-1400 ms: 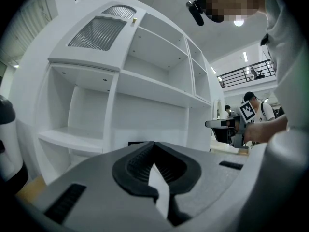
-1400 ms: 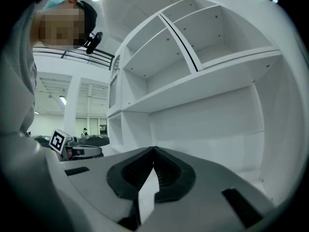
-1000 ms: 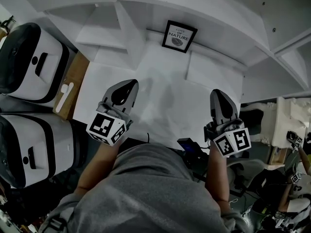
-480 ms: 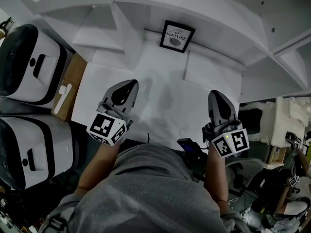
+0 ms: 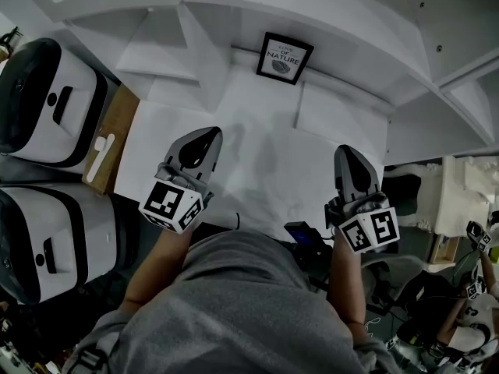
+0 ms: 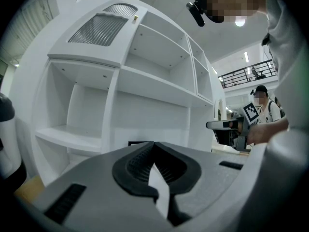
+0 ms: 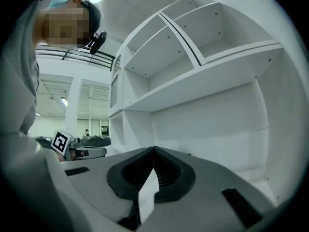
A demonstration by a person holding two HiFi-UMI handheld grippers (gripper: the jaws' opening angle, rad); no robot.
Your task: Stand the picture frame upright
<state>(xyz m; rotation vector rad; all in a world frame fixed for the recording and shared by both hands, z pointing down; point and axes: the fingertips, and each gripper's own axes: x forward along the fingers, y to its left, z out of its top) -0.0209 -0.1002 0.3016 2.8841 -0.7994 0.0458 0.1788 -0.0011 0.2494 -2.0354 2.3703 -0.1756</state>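
resting at the back of the white shelf unit's point(image 5: 343, 123) lower bay, picture frame point(image 5: 285, 57) sits well beyond both grippers; left gripper point(image 5: 207, 135) and right gripper point(image 5: 348, 149) jaws pressed fully together.

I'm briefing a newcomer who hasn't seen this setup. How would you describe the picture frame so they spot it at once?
Find the big white shelf unit. On its wide lower surface, look toward the back edge. The picture frame is small and black-edged around a white print, the only dark thing there.
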